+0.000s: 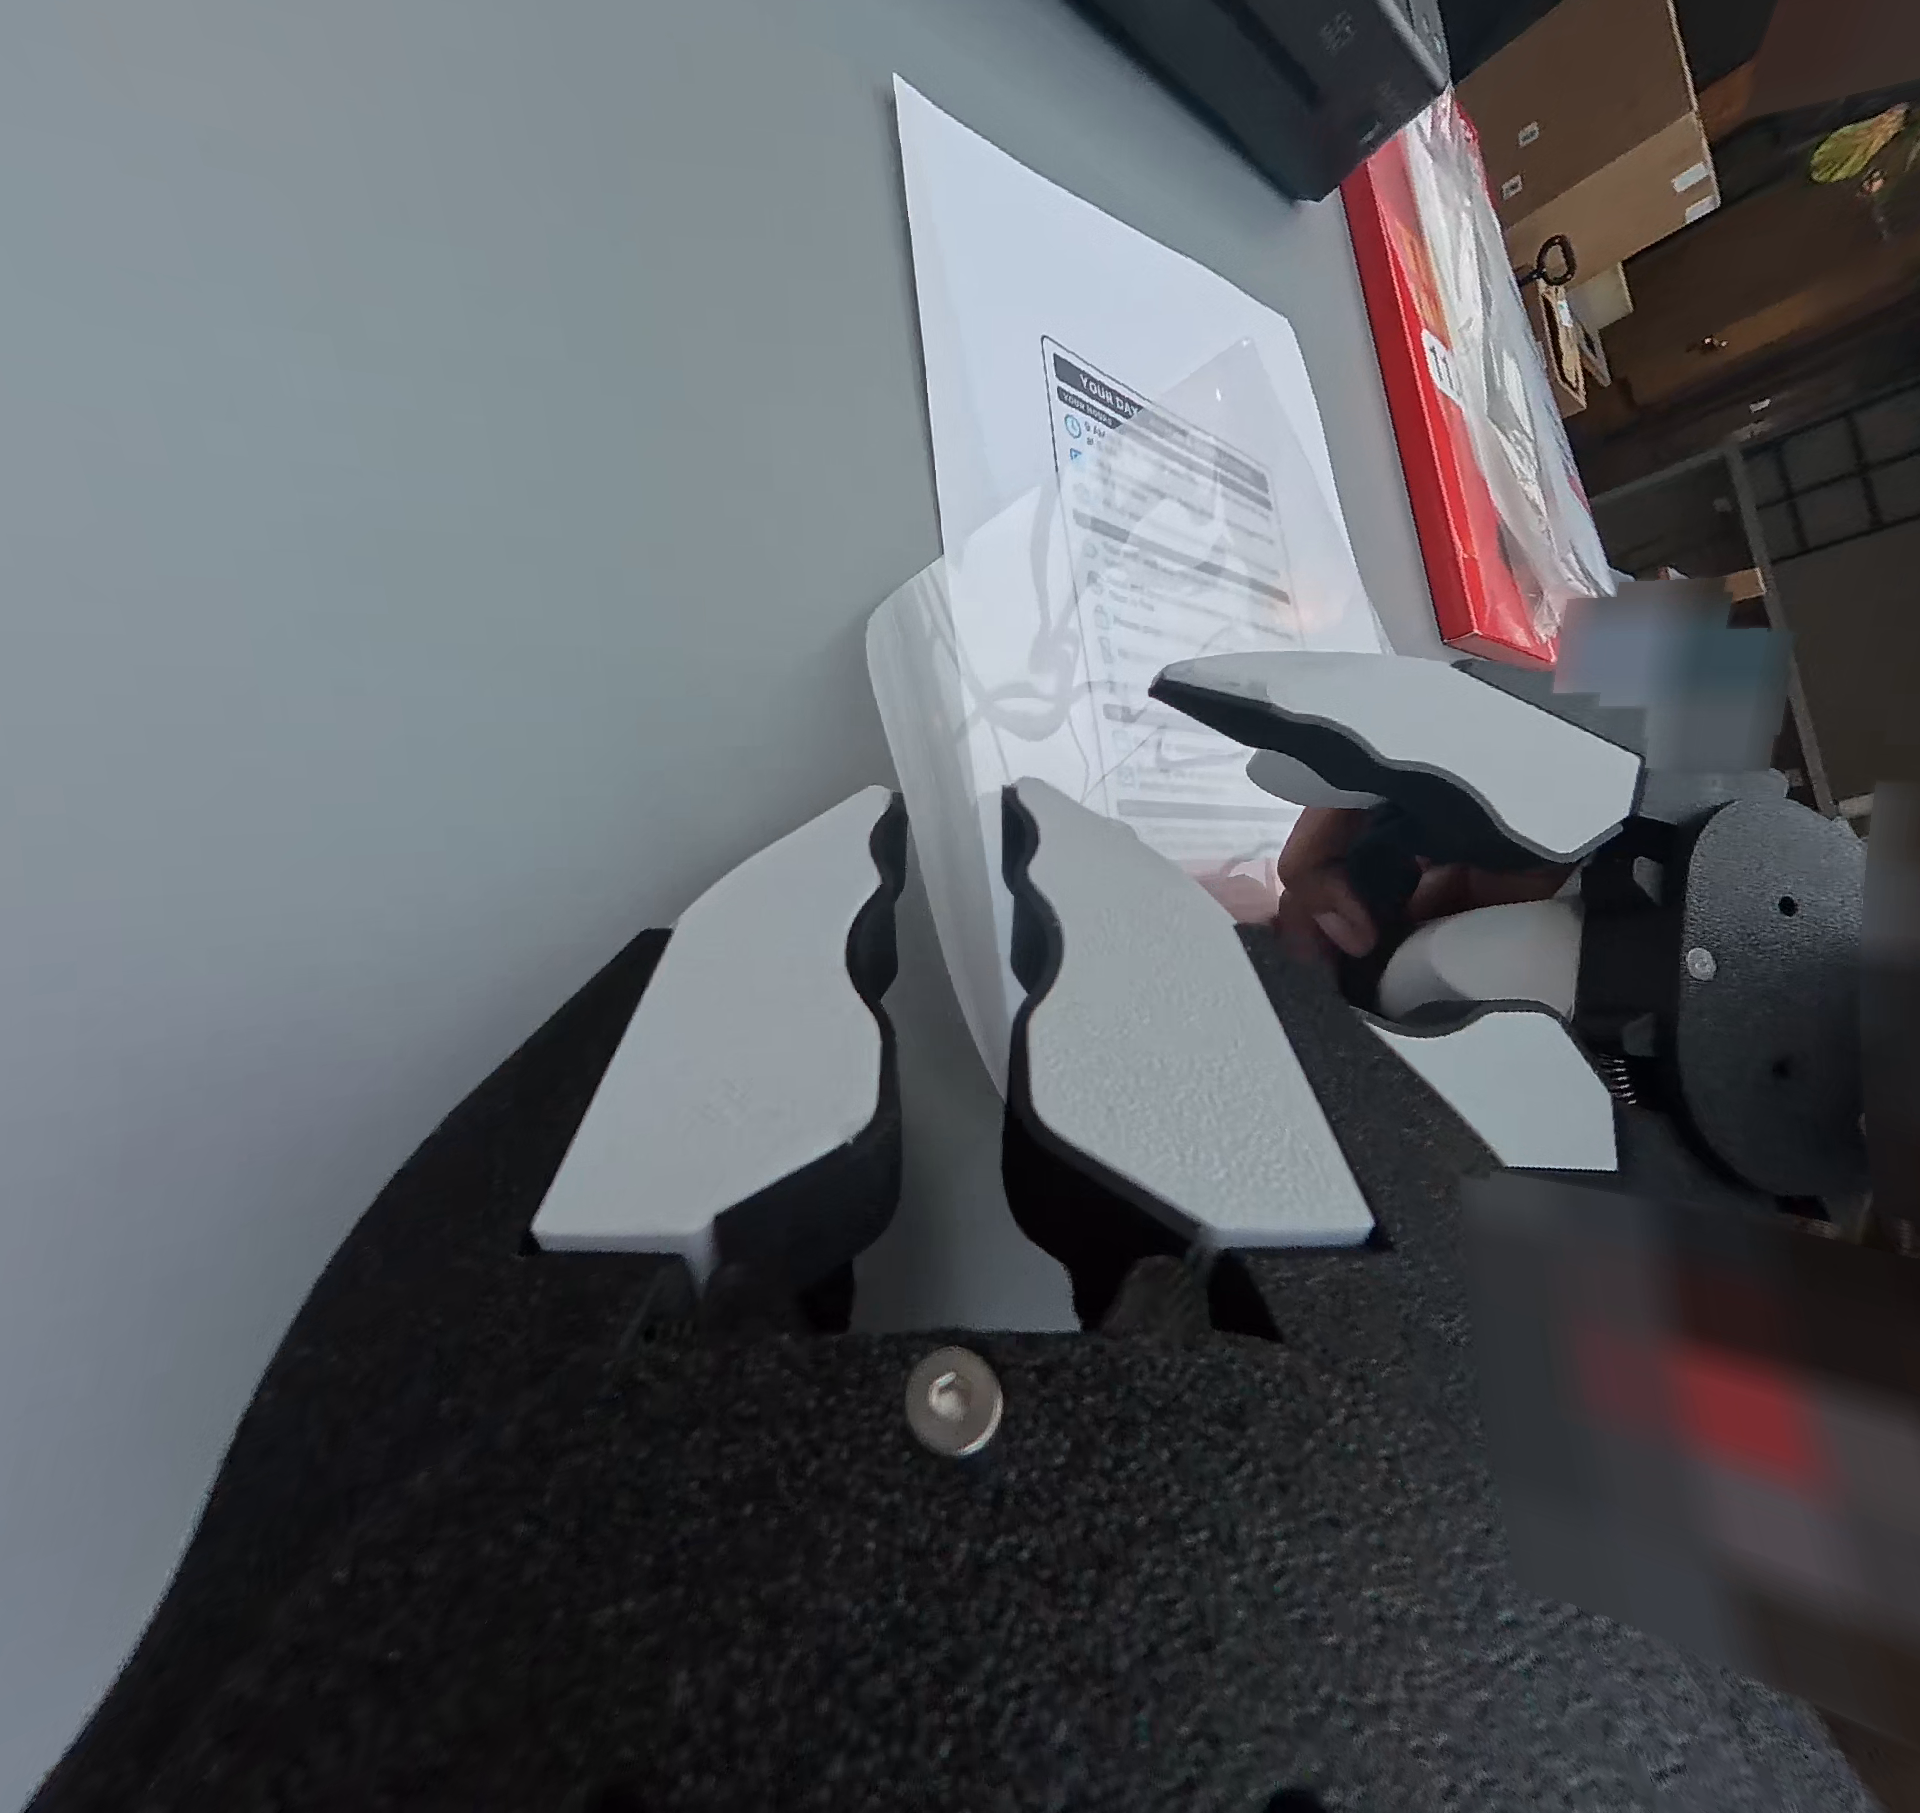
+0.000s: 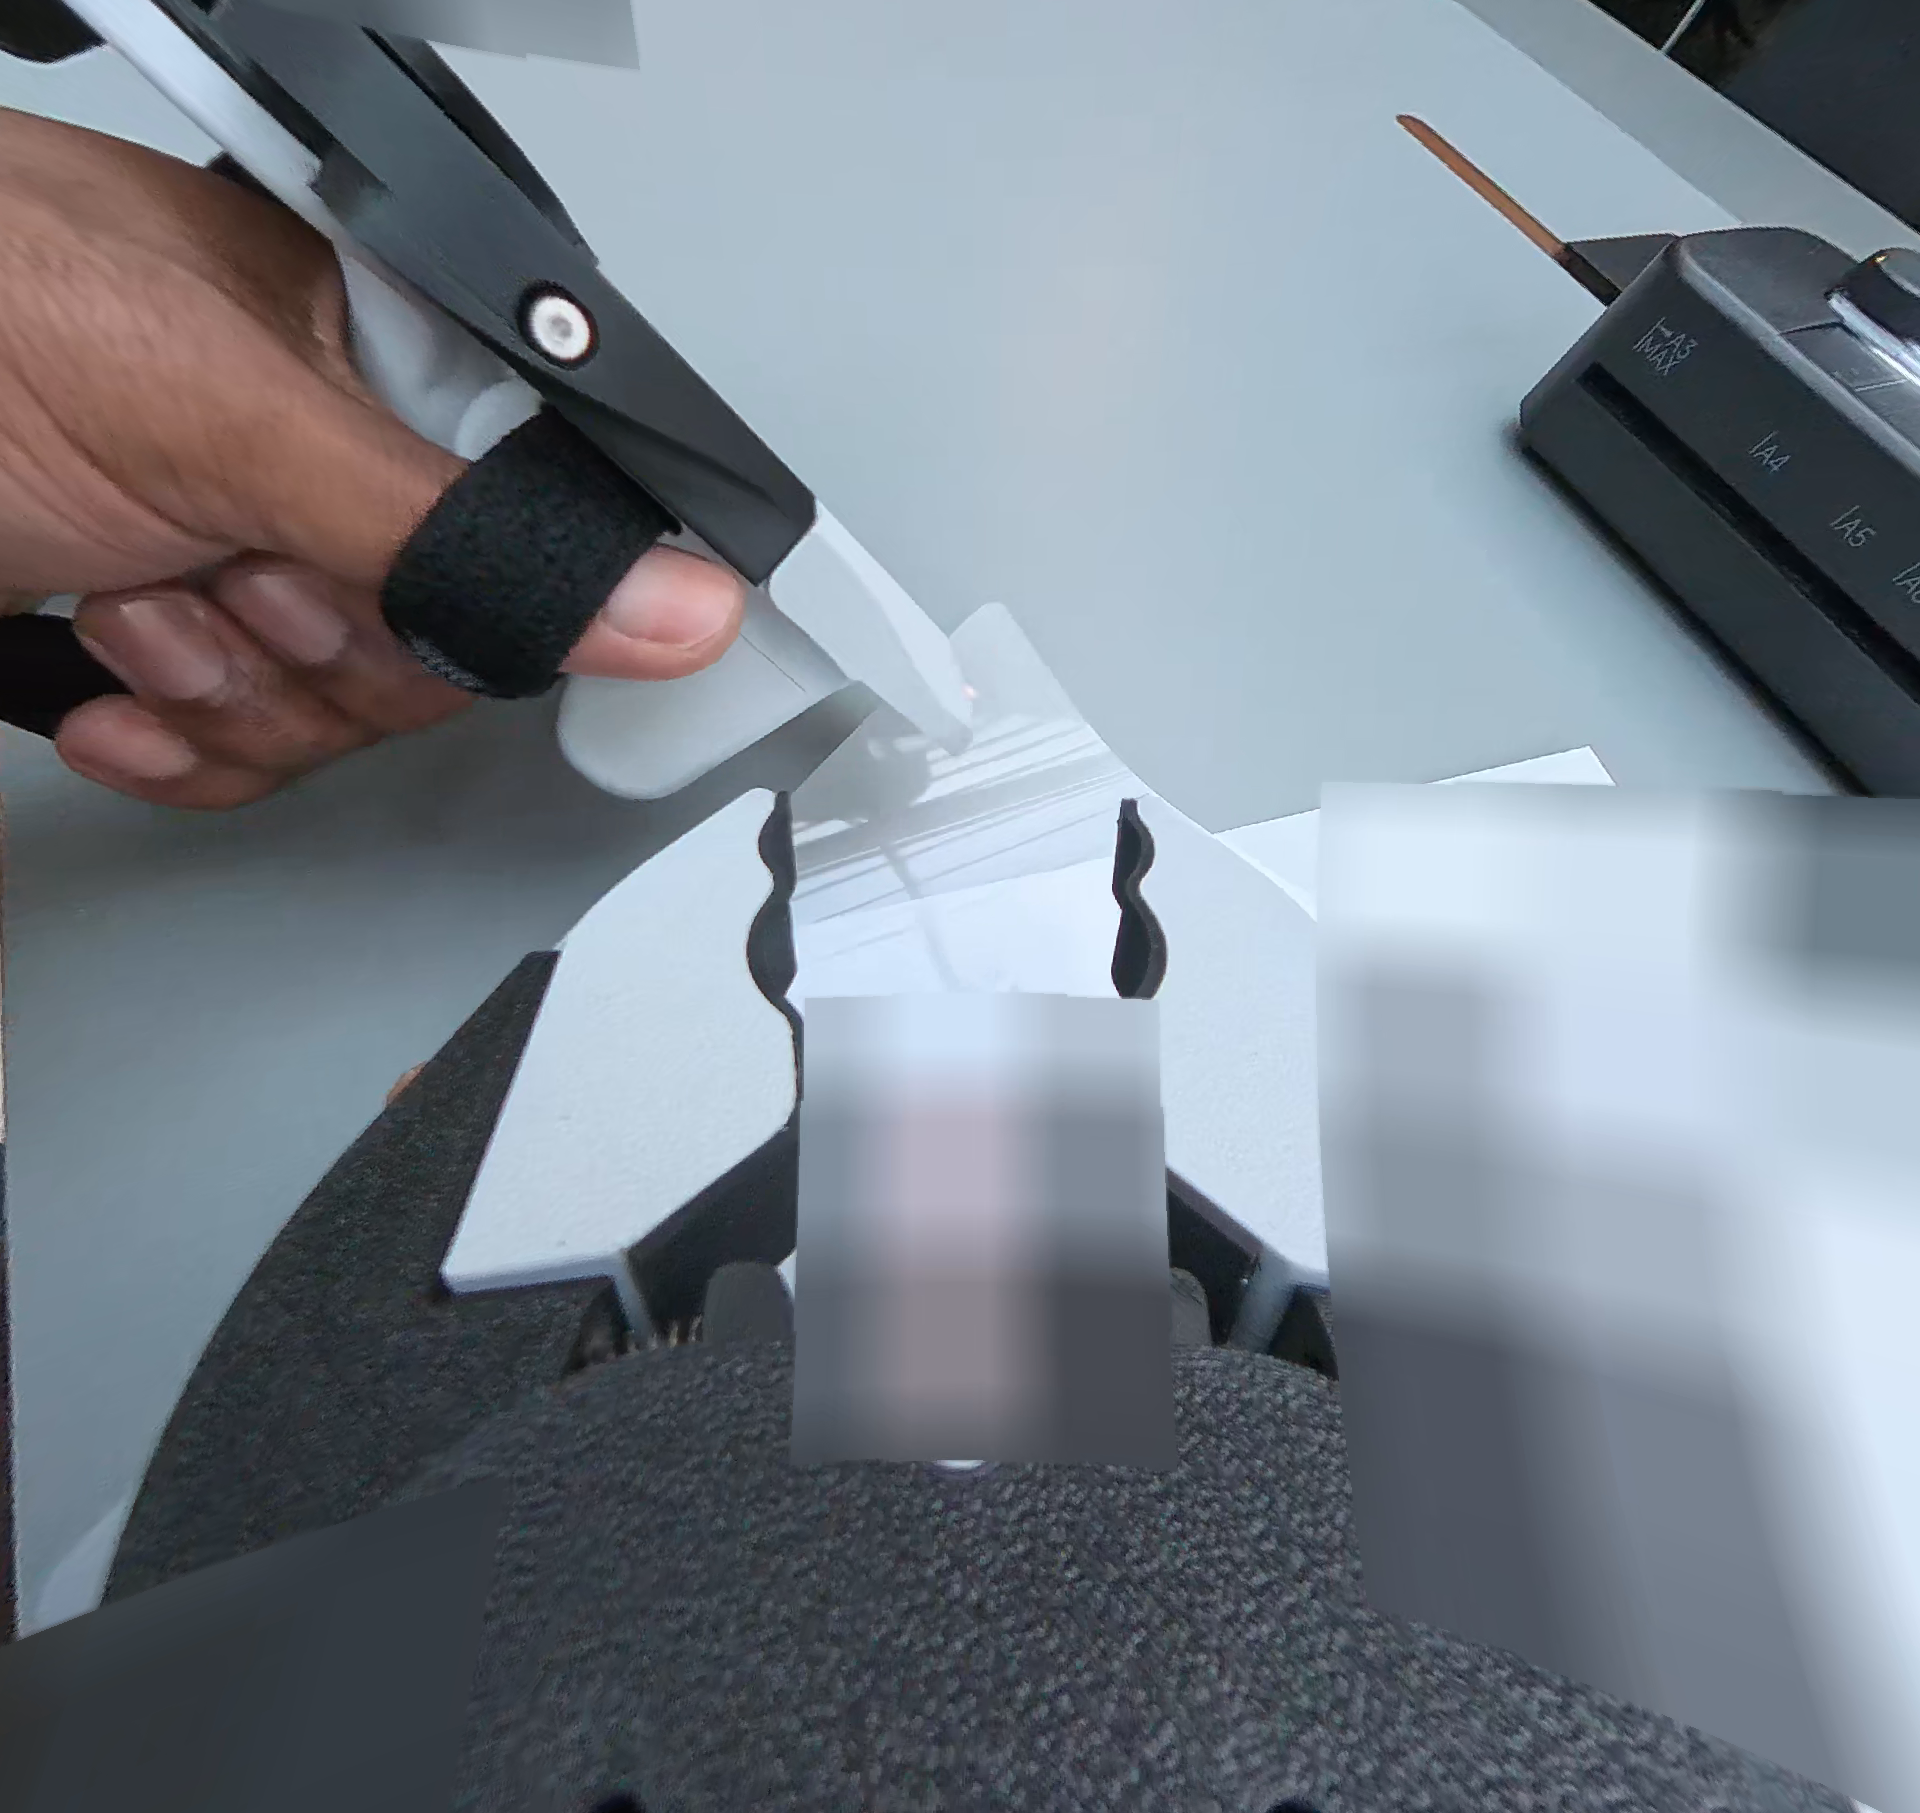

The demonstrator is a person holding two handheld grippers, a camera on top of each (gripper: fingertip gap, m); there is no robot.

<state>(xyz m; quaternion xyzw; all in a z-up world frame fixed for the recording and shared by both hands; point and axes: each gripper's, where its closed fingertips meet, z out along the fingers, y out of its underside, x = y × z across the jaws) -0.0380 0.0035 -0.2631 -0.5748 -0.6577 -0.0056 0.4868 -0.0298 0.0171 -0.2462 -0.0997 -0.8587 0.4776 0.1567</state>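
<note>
A clear plastic film (image 1: pixel 1143 558) curls up off a white printed sheet (image 1: pixel 1039 309) on the grey table (image 1: pixel 416 413). My left gripper (image 1: pixel 953 807) has its jaws a narrow gap apart, and the film's lower edge passes through that gap. In the right wrist view the left gripper (image 2: pixel 948 724), held by a hand, has its tips at the lifted film (image 2: pixel 997 651). My right gripper (image 2: pixel 953 807) is wide open just above the film and the sheet (image 2: pixel 1268 833), gripping nothing. It shows at the right of the left wrist view (image 1: pixel 1268 849).
A black machine with a feed slot (image 2: pixel 1714 475) stands on the table at the right and shows at the top of the left wrist view (image 1: pixel 1195 18). A red box under plastic bags (image 1: pixel 1423 392) lies beside it. Cardboard boxes (image 1: pixel 1590 122) stand beyond the table edge.
</note>
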